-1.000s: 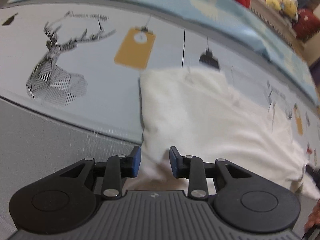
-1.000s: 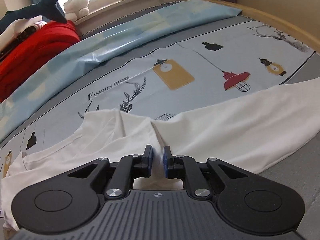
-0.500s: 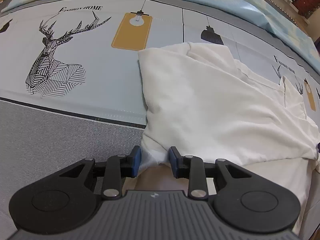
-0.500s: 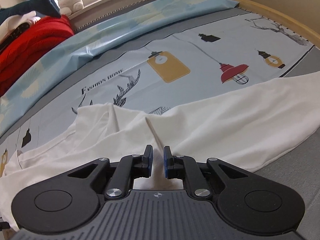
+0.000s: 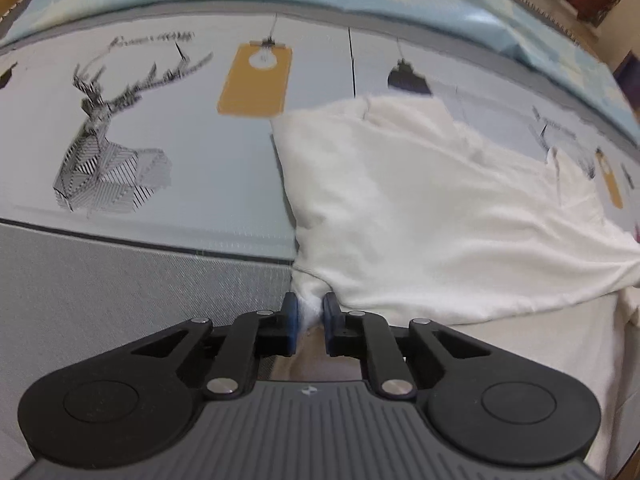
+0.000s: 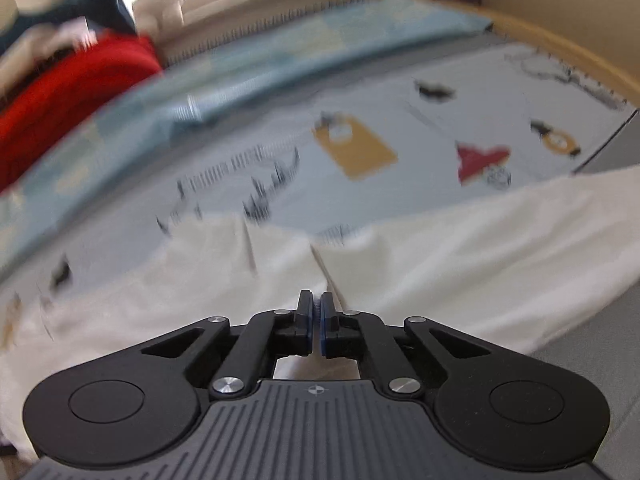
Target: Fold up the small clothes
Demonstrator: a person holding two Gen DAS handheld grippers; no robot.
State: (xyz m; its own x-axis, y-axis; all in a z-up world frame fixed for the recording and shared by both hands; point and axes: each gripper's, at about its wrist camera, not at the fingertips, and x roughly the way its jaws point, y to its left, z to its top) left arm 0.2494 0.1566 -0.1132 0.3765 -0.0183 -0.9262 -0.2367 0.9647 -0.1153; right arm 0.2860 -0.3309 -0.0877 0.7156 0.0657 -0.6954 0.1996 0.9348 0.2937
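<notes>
A white garment [image 5: 432, 216] lies partly folded on a printed bed sheet [image 5: 200, 152]. My left gripper [image 5: 307, 308] is shut on a bunched corner of the garment at its near left edge. In the right wrist view the same white garment [image 6: 440, 264] spreads across the sheet. My right gripper [image 6: 316, 312] is shut on the garment's near edge, with only a thin slit between the pads. The right wrist view is blurred by motion.
A light blue blanket [image 6: 248, 80] runs along the far side of the bed. A red cloth pile [image 6: 68, 92] and plush toys [image 6: 160, 8] sit at the back left. A wooden bed rim [image 6: 560, 44] curves at the right. A grey border [image 5: 100, 292] edges the sheet.
My left gripper has closed from a wide gap onto the garment's corner. My right gripper's pads have drawn closer together. Both views have shifted, and the right one is now blurred.
</notes>
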